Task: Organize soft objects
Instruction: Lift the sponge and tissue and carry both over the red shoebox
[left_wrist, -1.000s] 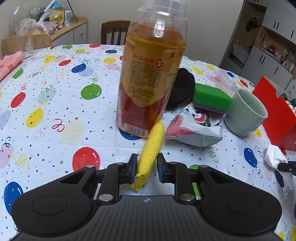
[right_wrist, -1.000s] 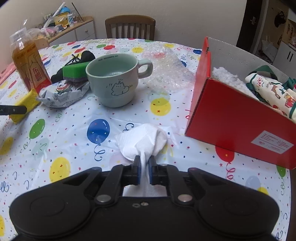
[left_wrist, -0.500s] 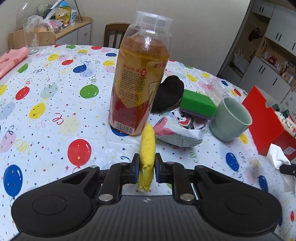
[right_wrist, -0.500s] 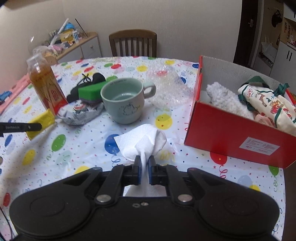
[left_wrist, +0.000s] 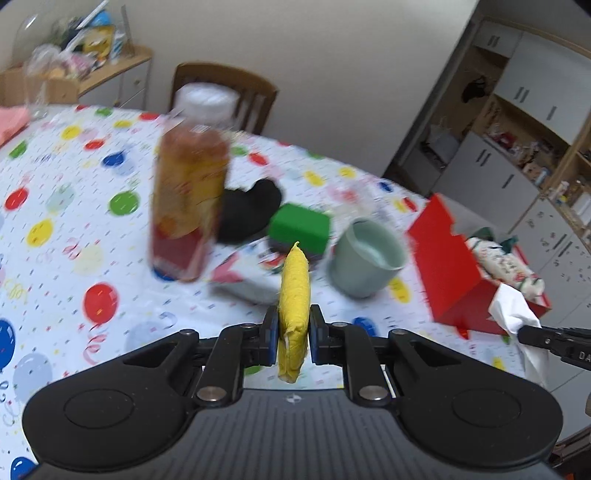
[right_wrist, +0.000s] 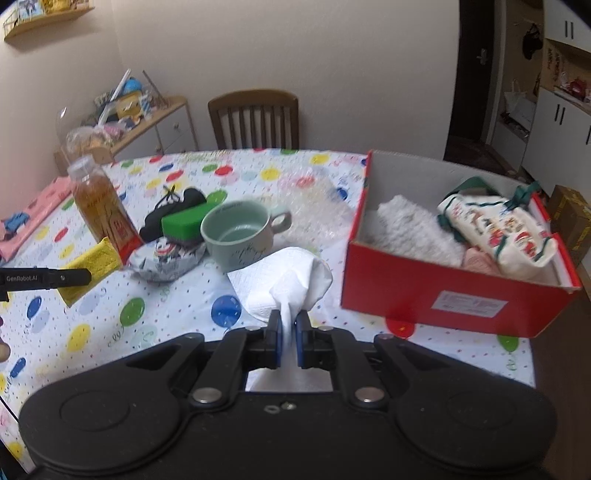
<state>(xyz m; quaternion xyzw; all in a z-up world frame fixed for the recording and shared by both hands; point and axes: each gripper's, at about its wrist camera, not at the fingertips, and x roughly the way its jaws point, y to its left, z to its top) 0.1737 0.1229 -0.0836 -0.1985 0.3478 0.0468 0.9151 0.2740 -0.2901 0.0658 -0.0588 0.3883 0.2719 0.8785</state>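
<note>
My left gripper (left_wrist: 293, 334) is shut on a yellow cloth (left_wrist: 294, 291) and holds it edge-on above the table; the cloth also shows in the right wrist view (right_wrist: 90, 269). My right gripper (right_wrist: 289, 341) is shut on a white tissue (right_wrist: 282, 282), lifted off the table; it also shows in the left wrist view (left_wrist: 511, 310). A red box (right_wrist: 443, 291) at the right holds a fluffy white item (right_wrist: 410, 229) and a Christmas-print pouch (right_wrist: 498, 229). A green sponge (right_wrist: 183, 223) lies on a black soft item (right_wrist: 173, 210).
A tea bottle (right_wrist: 101, 210), a snack packet (right_wrist: 166, 258), a pale green mug (right_wrist: 240, 232) and bubble wrap (right_wrist: 314, 199) stand on the balloon-print tablecloth (right_wrist: 147, 317). A chair (right_wrist: 255, 118) stands behind the table. A pink cloth (right_wrist: 33, 218) lies far left.
Both grippers have risen with their loads. The yellow cloth has left the table and swung right, away from the bottle. The tissue is higher and the box interior shows more.
</note>
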